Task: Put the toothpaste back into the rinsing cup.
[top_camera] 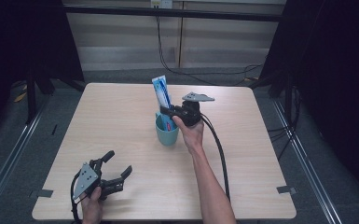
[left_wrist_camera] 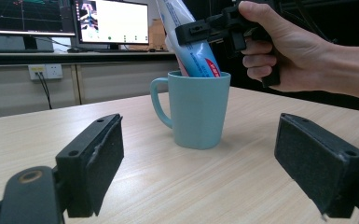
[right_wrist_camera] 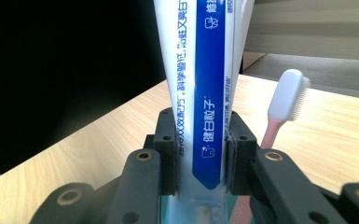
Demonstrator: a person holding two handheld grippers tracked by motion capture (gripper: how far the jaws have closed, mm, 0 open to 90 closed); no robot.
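Here, right gripper tight on the toothpaste tube in the mug, left gripper wide and empty

The mug stands on the table, a little beyond its middle. In the mug stands the toothpaste tube, upright and rising well above the rim, with the toothbrush in the mug just beside it. Just right of the mug, above its rim, the right gripper meets the tube from the side, one jaw against each face. The left gripper lies well apart from the mug, nearer the person and to the mug's left, close to the table's near edge.
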